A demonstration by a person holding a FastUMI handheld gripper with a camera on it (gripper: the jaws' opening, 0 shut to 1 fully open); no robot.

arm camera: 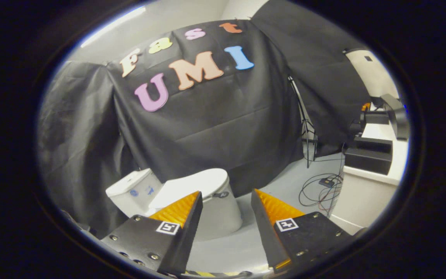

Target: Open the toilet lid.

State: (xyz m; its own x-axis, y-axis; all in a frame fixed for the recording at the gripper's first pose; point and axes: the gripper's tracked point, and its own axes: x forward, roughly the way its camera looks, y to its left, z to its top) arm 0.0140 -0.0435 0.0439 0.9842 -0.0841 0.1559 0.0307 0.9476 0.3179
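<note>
Right now the gripper (226,199) hangs above the floor with its jaws apart and nothing between them, and the toilet (192,201) stands beyond and a little to the left of them. The closed toilet lid (192,185) lies flat on the bowl, partly hidden behind the left finger; its rounded front edge comes toward the gap between the fingers, while its hinge end sits far-left against the tank (134,192). So the lid's long axis runs slantwise, from far-left at the tank to near-right at the front rim. The front rim is the part nearest the jaws, just past the left fingertip and lower than it, as far as this view lets me judge. The coming move likely calls for going forward, down and slightly left, so that one finger can catch under that front lip and swing it up toward the tank. To the right, well apart from the toilet, cables (319,188) lie on the grey floor (277,186) beside a white tabletop (378,155).
</note>
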